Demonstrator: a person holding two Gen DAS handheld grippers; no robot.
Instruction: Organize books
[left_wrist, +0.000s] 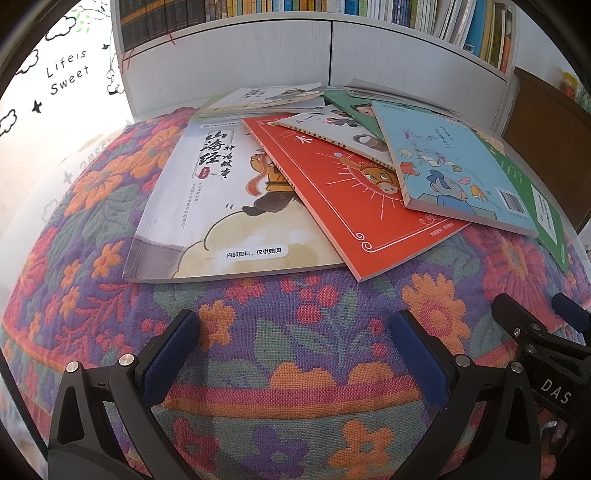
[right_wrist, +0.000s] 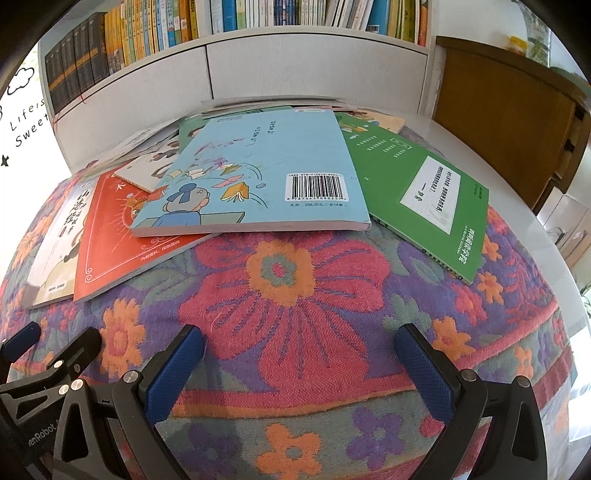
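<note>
Stage: since nothing is held yet, this reads as the start, with the books strewn in an overlapping fan on the floral cloth (right_wrist: 280, 273) covering the counter.
Left gripper (left_wrist: 295, 336): jaws released and empty, short of the white picture book (left_wrist: 207, 206).
Right gripper (right_wrist: 299, 350): jaws spread and empty, facing the blue paperback (right_wrist: 266, 166).
Doing it well: take the topmost blue paperback first by its near edge, lifting rather than dragging, so the red book (left_wrist: 354, 206) beneath stays put.
Right view only: the green workbook (right_wrist: 424, 192) whole, plus the barcode.
Left view only: the white book's full cover.
Behind: bookshelf (right_wrist: 229, 18), already full.
</note>
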